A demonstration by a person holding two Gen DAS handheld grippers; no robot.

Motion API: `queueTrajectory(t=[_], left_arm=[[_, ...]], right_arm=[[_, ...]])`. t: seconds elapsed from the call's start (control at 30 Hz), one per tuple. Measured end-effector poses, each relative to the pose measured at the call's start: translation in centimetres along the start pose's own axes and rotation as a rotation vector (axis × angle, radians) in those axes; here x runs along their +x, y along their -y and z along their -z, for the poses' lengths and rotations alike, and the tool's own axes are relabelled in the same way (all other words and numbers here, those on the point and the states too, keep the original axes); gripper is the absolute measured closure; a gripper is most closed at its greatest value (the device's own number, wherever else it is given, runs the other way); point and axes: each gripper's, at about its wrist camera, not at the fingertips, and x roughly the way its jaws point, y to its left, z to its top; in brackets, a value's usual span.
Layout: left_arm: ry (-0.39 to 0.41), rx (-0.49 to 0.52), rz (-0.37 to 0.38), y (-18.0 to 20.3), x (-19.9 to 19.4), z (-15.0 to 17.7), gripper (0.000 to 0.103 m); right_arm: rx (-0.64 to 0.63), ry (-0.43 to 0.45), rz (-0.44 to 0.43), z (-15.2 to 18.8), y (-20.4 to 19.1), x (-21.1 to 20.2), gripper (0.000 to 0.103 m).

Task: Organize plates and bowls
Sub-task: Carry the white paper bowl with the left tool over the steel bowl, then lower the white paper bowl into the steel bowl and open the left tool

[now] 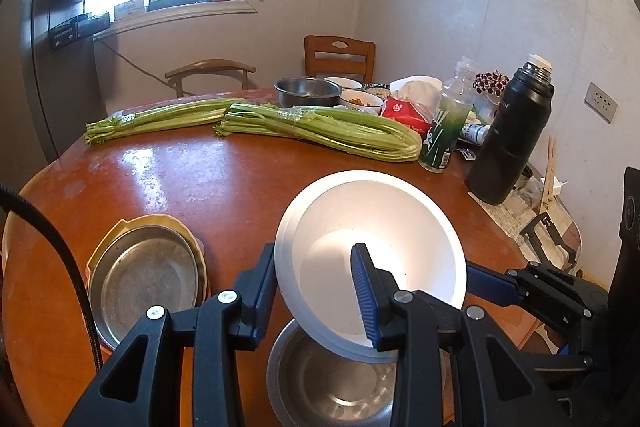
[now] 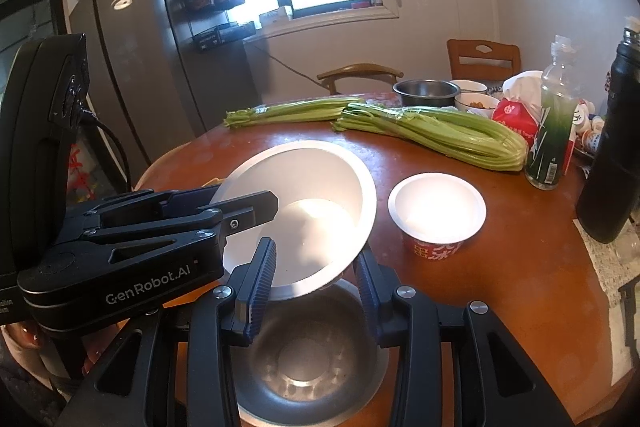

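Observation:
A large white bowl [image 1: 372, 227] is held tilted above a steel bowl [image 1: 328, 387] near the table's front edge. My left gripper [image 1: 316, 291] is shut on the white bowl's rim, one finger inside and one outside. My right gripper [image 2: 316, 287] is also shut on the white bowl [image 2: 312, 187], at its near rim, above the steel bowl [image 2: 308, 359]. A steel plate [image 1: 144, 279] rests in a yellow dish [image 1: 120, 231] at the left. A small white paper bowl [image 2: 437, 209] with red print stands to the right.
Two celery bundles [image 1: 320, 127] lie across the round brown table [image 1: 192, 179]. At the back are a steel pot [image 1: 308, 91], food bowls [image 1: 362, 101], a red tissue pack [image 1: 408, 111], a green bottle [image 1: 444, 131] and a black thermos [image 1: 508, 139]. Chairs stand behind.

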Motion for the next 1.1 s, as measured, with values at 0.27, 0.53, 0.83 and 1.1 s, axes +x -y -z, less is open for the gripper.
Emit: queueTrajectory(t=[0.27,0.53,0.83,1.1], left_arm=[[-0.033,-0.001,-0.002,0.1,0.3,1.3,0.066],[-0.066,0.001,-0.001,0.3,0.8,2.5,0.066],[-0.124,0.006,0.008,0.7,2.0,4.3,0.066],[-0.164,0.016,0.014,0.8,2.9,5.3,0.066]], right_arm=[[0.003,-0.024,-0.012,1.2,-0.1,-0.1,0.061],[0.003,-0.044,-0.019,2.4,0.0,-0.2,0.061],[0.015,-0.092,-0.021,4.4,0.3,0.3,0.061],[0.013,-0.127,-0.016,5.7,0.4,0.6,0.061]])
